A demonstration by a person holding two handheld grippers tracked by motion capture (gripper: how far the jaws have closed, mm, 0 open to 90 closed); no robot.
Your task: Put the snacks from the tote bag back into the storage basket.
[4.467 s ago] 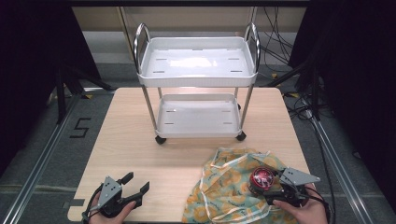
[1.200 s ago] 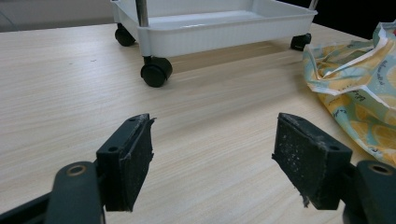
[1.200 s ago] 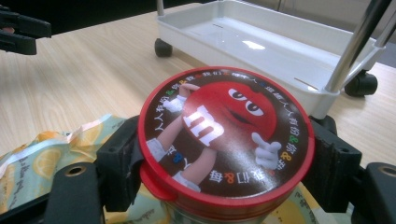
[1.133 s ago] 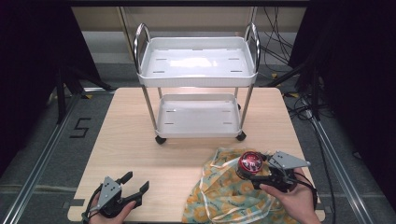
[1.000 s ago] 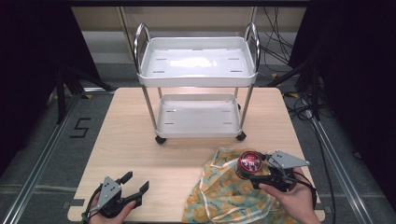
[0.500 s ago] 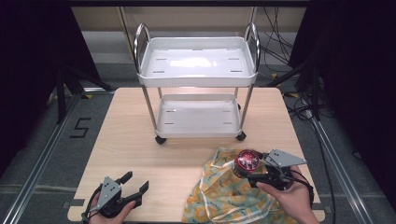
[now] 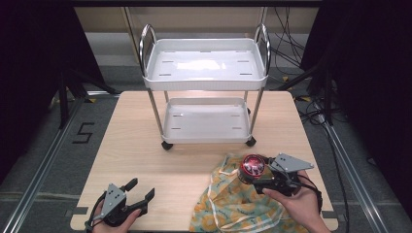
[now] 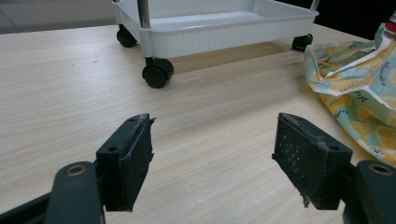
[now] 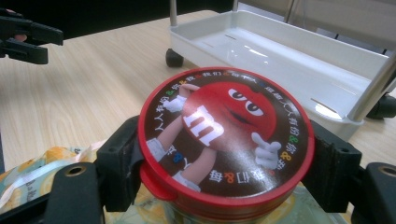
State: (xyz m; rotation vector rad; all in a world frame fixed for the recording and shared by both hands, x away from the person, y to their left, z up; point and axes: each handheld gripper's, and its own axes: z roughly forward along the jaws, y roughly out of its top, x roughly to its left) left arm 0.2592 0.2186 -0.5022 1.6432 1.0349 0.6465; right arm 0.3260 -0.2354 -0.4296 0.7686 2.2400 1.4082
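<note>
Since four and a half seconds ago, the right claw has carried the red-lidded candy tin away from the person and a little leftward, so it now hangs over the far edge of the yellow patterned cloth bag, nearer the white two-tier trolley. Half a second ago it sat only slightly nearer the person. Meanwhile the left claw keeps its place at the near left corner of the wooden surface, jaws spread wide with nothing between them.

From the right gripper view, the right claw's jaws press on opposite sides of the tin, just under its round red lid with the cartoon candy figure. Below the lid, the tin's body is mostly covered by the lid and jaws, so its height is hard to make out, as is whether it touches the cloth beneath. Along the bottom edge of the high view, the bag is cut off. At the right edge of the left gripper view, only part of the bag appears. Across the same view, the trolley's lower tray is cropped at the top.
</note>
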